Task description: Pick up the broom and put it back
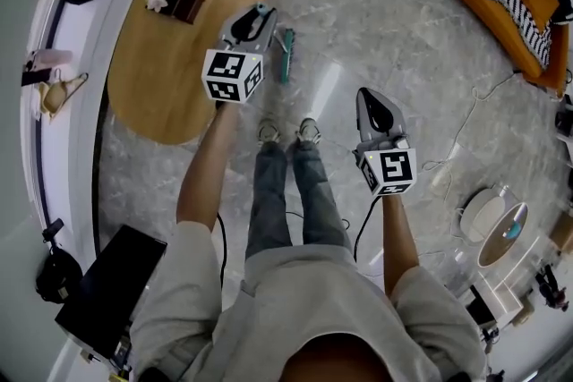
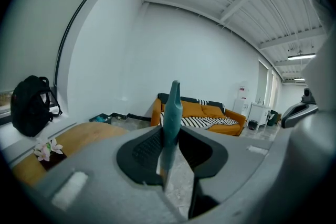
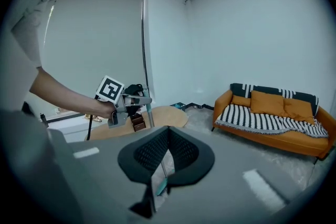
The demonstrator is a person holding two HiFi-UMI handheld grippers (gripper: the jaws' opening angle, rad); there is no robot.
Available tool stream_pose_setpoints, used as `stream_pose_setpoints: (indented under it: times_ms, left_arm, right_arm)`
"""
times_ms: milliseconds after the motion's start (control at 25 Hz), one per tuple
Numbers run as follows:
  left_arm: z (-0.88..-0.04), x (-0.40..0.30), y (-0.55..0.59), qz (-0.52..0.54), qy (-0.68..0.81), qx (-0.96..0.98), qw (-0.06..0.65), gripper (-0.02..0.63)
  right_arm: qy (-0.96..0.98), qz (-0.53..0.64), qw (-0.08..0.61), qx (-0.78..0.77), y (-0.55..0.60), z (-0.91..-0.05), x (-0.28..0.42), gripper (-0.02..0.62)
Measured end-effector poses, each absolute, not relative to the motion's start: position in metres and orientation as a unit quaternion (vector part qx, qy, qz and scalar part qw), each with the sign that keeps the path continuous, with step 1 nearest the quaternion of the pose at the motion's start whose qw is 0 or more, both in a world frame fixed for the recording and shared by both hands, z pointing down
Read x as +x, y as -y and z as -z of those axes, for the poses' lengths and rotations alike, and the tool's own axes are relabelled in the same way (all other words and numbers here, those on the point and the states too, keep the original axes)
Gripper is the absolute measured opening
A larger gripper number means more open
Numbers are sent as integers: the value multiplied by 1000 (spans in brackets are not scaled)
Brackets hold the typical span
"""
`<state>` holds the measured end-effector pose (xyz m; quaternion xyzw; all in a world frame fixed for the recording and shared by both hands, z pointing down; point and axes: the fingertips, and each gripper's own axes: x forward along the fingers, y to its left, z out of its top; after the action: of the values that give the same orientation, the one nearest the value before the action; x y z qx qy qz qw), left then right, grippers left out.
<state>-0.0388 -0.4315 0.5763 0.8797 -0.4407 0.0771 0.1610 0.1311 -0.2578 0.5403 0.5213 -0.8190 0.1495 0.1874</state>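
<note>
Left hand-held gripper [image 2: 171, 134] clamps broom [image 2: 175, 99]; right hand-held gripper [image 3: 169, 131] closed, empty

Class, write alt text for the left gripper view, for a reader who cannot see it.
The left gripper clamps a teal broom handle that stands upright between its jaws. Behind are an orange sofa, a wooden table at left and a black backpack.
</note>
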Motion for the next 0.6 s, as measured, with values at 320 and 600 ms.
stream_pose_setpoints:
  times_ms: [320,600]
  left_arm:
    - [-613,-48,450,-88,444,876,168,98]
    - [-624,-62,473,-73,457,870,171,98]
  right_arm:
    - [822,-156,199,511,263,-564,128,2]
    - [824,-163,207,502,267,-582,124,3]
